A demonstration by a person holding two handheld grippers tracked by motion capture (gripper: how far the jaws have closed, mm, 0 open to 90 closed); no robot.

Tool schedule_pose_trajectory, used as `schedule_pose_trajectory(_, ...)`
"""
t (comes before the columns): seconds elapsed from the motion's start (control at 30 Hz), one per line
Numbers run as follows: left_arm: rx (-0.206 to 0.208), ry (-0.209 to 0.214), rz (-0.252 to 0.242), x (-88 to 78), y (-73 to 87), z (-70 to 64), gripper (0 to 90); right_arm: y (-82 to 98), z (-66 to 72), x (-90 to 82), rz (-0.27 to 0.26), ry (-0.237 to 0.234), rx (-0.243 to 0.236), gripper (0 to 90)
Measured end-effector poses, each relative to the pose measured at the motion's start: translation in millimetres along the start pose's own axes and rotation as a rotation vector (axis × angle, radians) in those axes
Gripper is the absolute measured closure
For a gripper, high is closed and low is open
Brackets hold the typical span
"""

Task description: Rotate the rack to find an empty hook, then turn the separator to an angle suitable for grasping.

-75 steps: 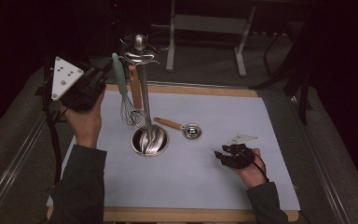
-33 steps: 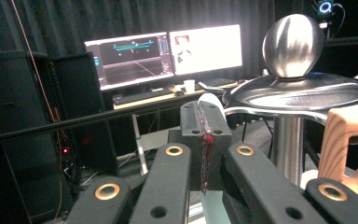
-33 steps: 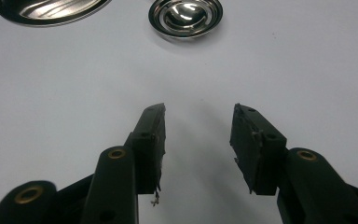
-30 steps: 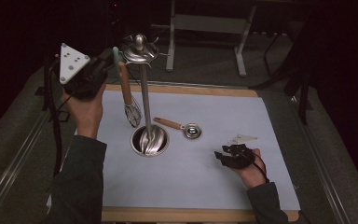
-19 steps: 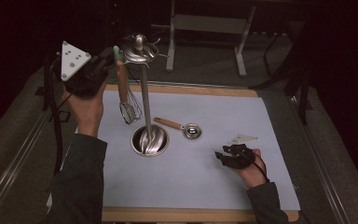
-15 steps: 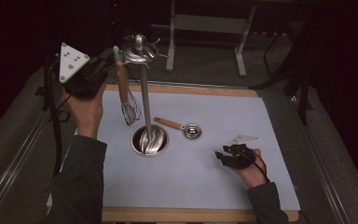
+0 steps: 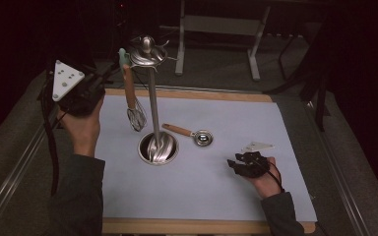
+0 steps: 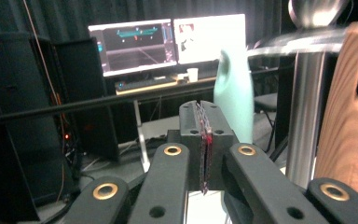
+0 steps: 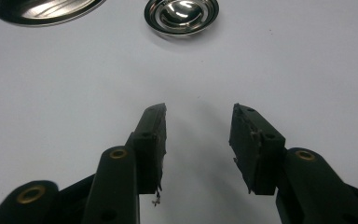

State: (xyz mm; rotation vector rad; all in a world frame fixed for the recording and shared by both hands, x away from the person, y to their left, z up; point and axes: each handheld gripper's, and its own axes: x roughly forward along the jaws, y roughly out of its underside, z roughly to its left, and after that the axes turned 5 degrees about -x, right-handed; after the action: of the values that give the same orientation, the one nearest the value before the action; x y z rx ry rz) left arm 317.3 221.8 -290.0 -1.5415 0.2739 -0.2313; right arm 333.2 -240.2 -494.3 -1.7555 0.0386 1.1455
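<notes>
From above, the whisk (image 7: 130, 93) hangs upright just beside the stand (image 7: 152, 93), at about nine o'clock from its pole, its mint tip near the top hooks and close to the left gripper (image 7: 81, 91); the left gripper view shows that claw (image 8: 207, 140) pressed shut on nothing, the mint tip beyond it. The right gripper (image 7: 246, 163) rests at four o'clock from the stand's base; its own view shows the claw (image 9: 198, 140) moderately wide and empty, the measuring spoon (image 9: 182, 14) at twelve o'clock.

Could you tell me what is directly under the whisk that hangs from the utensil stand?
Under the whisk lies bare white mat, with the stand's round steel base just beside it. The whisk hangs clear of the mat; its hook at the top rack is hidden.
</notes>
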Motion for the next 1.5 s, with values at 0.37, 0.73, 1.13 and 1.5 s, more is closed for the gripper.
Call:
schedule_pose_trajectory(0.37, -0.044, -0.024, 0.066, 1.0, 34.3, 14.3, 87.8, 0.7, -1.3, -0.7, -0.005, 0.005, 0.005, 55.9)
schedule_pose_trajectory(0.73, -0.103, -0.032, 0.166, -4.9, 92.3, 24.0, 77.5, -1.9, 1.1, -2.8, -0.018, 0.011, -0.003, 59.0)
schedule_pose_trajectory(1.13, -0.192, -0.044, 0.222, -15.1, 161.0, 19.5, 74.4, -3.0, 3.8, -2.6, -0.027, 0.001, 0.002, 62.7)
schedule_pose_trajectory(1.5, -0.199, -0.048, 0.311, -16.6, 200.4, 17.7, 71.0, -4.5, 7.5, -0.2, -0.031, 0.001, -0.007, 62.0)
